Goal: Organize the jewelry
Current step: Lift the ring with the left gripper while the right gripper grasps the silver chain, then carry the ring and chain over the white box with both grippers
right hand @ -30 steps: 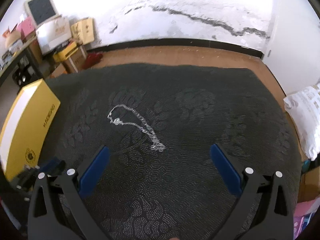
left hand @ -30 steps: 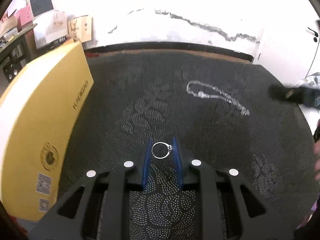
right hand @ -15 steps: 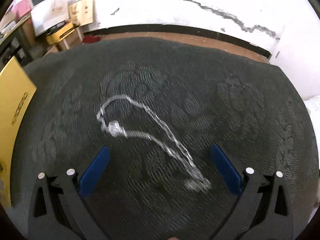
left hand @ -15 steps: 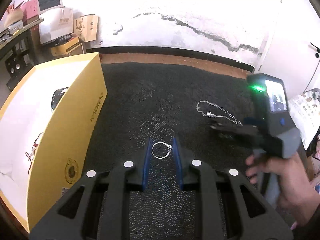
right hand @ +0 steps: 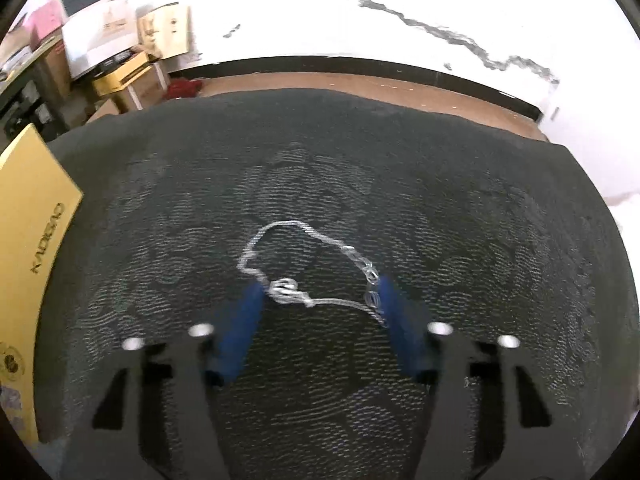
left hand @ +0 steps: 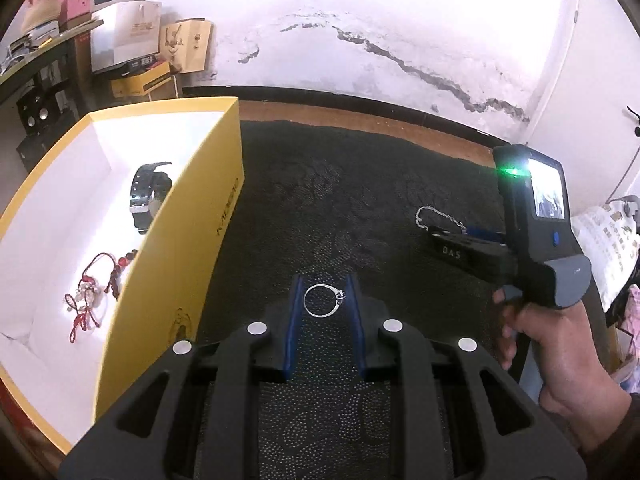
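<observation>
Left claw (left hand: pixel 323 300) pinches ring (left hand: pixel 323 300); right claw (right hand: pixel 320 298) straddles necklace (right hand: pixel 308 276)

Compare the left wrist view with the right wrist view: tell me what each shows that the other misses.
Only the left wrist view shows the ring pinched in the left gripper, the yellow box's white inside with a watch and red cord bracelet, and the right hand holding its tool. Only the right wrist view shows the right gripper open around the chain's whole loop. Both show the silver chain, the yellow box and the dark patterned cloth.
</observation>
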`<state>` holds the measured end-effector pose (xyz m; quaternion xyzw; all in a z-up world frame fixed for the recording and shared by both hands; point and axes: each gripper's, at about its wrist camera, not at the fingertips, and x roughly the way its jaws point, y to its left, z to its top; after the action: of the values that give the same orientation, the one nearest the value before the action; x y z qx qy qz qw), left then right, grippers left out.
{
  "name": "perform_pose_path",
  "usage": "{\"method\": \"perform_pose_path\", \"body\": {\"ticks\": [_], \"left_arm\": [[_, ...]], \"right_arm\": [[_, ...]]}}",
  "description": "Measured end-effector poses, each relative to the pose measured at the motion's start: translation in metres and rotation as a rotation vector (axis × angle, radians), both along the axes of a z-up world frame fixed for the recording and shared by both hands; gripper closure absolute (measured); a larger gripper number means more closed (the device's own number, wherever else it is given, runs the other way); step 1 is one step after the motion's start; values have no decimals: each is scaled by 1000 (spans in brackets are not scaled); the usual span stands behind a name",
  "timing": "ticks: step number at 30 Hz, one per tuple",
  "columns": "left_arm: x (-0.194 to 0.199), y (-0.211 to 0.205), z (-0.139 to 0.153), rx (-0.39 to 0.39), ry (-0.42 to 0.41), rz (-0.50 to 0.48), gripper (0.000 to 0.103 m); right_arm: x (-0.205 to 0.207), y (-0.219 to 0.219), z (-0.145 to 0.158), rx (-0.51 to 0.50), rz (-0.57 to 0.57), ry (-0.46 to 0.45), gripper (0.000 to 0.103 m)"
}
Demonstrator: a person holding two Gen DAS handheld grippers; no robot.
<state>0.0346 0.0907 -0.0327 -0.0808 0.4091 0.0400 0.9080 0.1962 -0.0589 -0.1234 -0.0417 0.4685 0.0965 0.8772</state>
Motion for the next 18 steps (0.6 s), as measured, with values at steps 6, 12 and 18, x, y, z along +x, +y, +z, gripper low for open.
{"method": "perform_pose_path", "body": {"ticks": [6,12,18], "left_arm": [[1,5,1,-8,-2,5,81],[6,9,1,-9,5,14,81],[8,14,10,-4,-1,23,81]], "right_arm": [[3,-1,4,26,42,-7,90],[1,-5,16,42,55,-21,92],[-12,-10,77,127,65,-89,92]]}}
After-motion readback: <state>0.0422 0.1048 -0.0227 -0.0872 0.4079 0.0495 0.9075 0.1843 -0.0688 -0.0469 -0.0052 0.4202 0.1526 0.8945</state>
